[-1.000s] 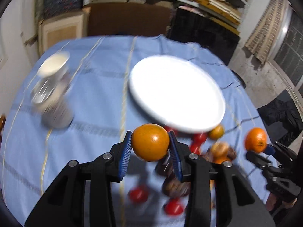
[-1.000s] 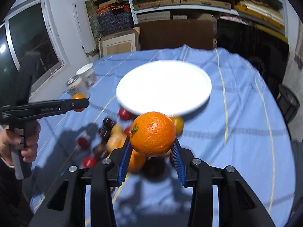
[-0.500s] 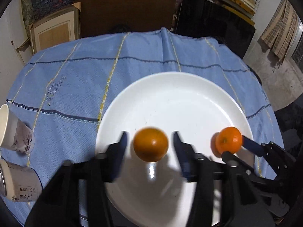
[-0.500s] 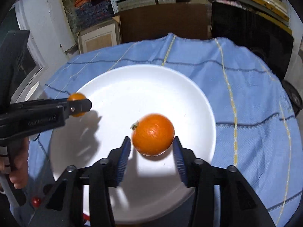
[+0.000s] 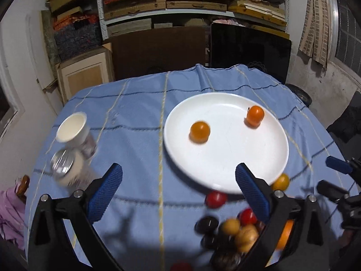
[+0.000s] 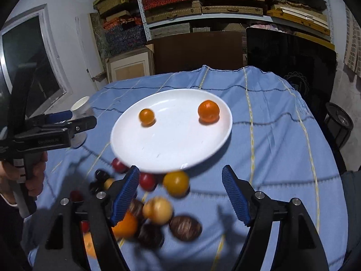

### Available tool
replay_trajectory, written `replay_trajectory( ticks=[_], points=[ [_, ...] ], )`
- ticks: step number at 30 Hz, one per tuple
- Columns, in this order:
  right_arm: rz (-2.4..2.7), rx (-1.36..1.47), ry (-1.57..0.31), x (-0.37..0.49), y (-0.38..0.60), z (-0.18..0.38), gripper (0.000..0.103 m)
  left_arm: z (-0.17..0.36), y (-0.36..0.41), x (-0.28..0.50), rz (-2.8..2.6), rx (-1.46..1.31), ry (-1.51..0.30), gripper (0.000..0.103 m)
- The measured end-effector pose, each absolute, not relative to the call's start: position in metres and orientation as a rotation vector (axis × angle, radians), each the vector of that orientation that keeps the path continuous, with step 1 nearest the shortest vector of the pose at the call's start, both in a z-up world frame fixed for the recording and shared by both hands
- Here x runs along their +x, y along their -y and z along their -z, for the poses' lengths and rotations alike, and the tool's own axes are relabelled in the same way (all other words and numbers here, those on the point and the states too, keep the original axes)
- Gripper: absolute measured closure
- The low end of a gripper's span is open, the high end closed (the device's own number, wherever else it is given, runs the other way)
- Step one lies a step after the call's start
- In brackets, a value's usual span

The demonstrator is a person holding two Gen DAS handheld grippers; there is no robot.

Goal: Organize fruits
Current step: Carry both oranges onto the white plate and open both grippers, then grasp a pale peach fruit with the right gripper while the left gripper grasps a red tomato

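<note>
white plate (image 5: 225, 158) holding two oranges (image 5: 199, 132), left tool (image 5: 178, 194) and right tool (image 6: 180, 194) jaws opening, empty

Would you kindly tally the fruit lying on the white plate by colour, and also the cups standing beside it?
Orange fruit on the white plate: 2 (smaller orange, larger orange)
Fruit of any other colour on it: 0
Cups left of it: 2 (open paper cup, second cup)
Total: 4
The fruit pile off the plate is too blurred to count.
</note>
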State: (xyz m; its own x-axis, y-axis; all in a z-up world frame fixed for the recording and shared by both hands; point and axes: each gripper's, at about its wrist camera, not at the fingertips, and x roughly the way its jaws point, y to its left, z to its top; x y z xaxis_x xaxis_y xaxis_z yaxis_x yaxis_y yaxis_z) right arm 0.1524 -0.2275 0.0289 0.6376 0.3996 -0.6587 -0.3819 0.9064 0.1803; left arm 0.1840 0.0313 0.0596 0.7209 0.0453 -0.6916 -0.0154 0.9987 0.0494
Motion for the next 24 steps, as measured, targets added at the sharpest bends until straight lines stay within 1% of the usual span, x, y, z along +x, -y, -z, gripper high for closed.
replay_trajectory(
  ticks=[4, 10, 13, 17, 18, 19, 20, 23, 24],
  points=[
    [-0.458, 0.099, -0.756, 0.11, 0.239, -0.024, 0.027, -0.042, -0.047, 0.144, -0.039, -0.027, -0.802, 0.005],
    [-0.49, 0.176, -0.822, 0.073, 0.237, 0.001, 0.027, -0.011, -0.064, 0.105, -0.062, -0.062, -0.874, 0.005],
    [-0.491, 0.14, -0.835, 0.06, 0.226, 0.006, 0.027, -0.001, -0.067, 0.094, -0.074, -0.061, -0.896, 0.005],
    [-0.506, 0.011, -0.827, 0.043, 0.205, 0.006, 0.027, 0.009, -0.066, 0.09, -0.081, -0.048, -0.923, 0.005],
    [-0.519, -0.028, -0.836, 0.04, 0.196, 0.008, 0.029, 0.01, -0.065, 0.091, -0.083, -0.045, -0.926, 0.005],
    [-0.538, -0.05, -0.843, 0.038, 0.19, 0.008, 0.033, 0.01, -0.065, 0.091, -0.085, -0.045, -0.926, 0.005],
    [-0.563, -0.074, -0.851, 0.036, 0.183, 0.009, 0.036, 0.011, -0.065, 0.091, -0.085, -0.046, -0.922, 0.005],
    [-0.596, -0.147, -0.892, 0.036, 0.16, 0.017, 0.05, 0.011, -0.067, 0.092, -0.078, -0.051, -0.924, 0.005],
    [-0.607, -0.157, -0.909, 0.038, 0.153, 0.021, 0.056, 0.011, -0.068, 0.092, -0.078, -0.054, -0.925, 0.005]
  ],
)
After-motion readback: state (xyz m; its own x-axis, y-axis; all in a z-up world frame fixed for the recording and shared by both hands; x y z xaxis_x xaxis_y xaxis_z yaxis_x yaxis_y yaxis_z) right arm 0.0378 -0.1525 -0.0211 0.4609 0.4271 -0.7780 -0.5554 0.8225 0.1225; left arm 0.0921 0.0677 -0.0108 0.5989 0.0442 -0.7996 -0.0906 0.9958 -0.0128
